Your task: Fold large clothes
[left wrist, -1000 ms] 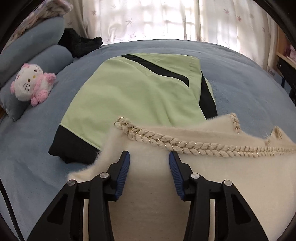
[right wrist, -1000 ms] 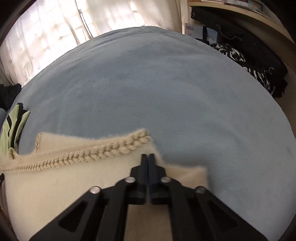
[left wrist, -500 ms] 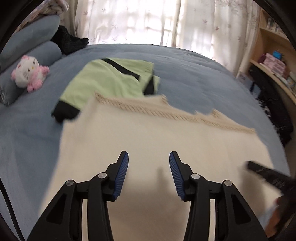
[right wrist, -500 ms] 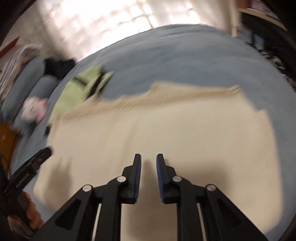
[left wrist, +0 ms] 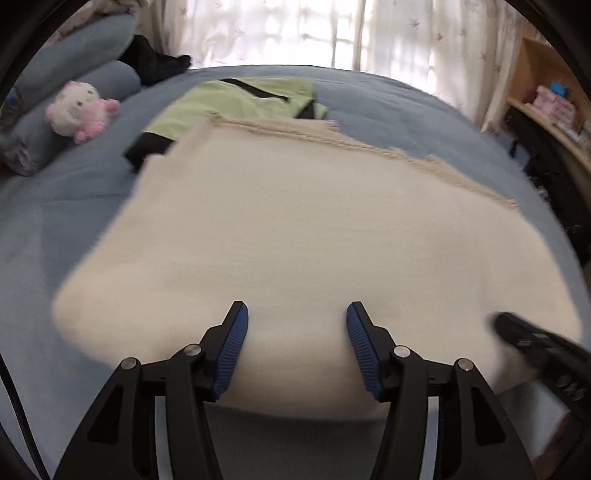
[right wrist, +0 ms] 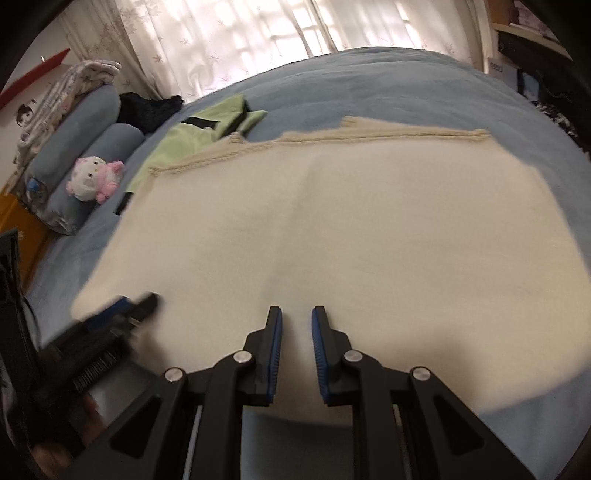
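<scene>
left gripper [left wrist: 297, 321]: angled downward, jaws apart with nothing between the pads, just been opening wider
right gripper [right wrist: 296, 325]: angled downward, jaws parted by a narrow gap, gripping nothing

A big blue bed [right wrist: 406, 85] fills the room. Behind the bed, bright light comes through white curtains [left wrist: 295, 33]. Right of the bed stands a wooden shelf [left wrist: 546, 96].

Blue bed [left wrist: 406, 107] carries cream garment [left wrist: 314, 229], green garment [left wrist: 236, 99], plush toy [left wrist: 79, 107].
</scene>
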`<state>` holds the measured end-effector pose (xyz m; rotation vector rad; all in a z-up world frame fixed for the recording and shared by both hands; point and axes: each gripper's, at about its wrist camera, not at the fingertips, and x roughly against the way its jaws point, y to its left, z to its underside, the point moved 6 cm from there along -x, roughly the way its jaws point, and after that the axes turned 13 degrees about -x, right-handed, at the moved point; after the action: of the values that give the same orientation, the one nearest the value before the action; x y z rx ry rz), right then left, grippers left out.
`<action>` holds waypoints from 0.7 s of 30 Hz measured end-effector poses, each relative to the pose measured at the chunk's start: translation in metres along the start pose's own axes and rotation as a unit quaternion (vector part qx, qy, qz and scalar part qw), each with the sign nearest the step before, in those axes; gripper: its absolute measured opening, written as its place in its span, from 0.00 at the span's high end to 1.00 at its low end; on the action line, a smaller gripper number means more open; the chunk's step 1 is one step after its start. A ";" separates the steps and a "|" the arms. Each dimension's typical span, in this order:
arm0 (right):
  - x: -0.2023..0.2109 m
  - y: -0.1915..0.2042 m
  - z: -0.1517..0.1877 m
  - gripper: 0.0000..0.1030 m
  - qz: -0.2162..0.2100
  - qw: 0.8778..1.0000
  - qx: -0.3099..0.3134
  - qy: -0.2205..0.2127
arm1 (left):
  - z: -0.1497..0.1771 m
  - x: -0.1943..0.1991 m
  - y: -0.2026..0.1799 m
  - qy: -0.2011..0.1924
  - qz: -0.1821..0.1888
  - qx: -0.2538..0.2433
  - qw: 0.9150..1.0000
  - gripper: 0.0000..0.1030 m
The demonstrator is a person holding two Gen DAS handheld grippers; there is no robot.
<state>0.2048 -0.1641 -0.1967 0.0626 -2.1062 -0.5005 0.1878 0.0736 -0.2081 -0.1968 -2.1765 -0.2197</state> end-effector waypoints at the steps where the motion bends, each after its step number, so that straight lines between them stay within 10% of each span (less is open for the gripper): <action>1: 0.004 -0.008 0.000 0.87 0.010 1.000 -0.001 -0.003 | 0.003 0.000 0.009 0.005 -0.007 0.004 1.000 0.48; 10: 0.047 -0.136 -0.013 0.88 0.112 0.988 -0.097 -0.041 | 0.012 0.000 0.063 0.020 -0.054 0.037 0.998 0.47; 21: 0.054 -0.161 -0.013 0.87 0.186 0.976 -0.100 -0.054 | 0.015 0.001 0.076 0.029 -0.063 0.043 0.997 0.47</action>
<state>0.1618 -0.3282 -0.2080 -0.4766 -2.0945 -0.4910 0.1924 0.1505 -0.2098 -0.0046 -2.1368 -0.1992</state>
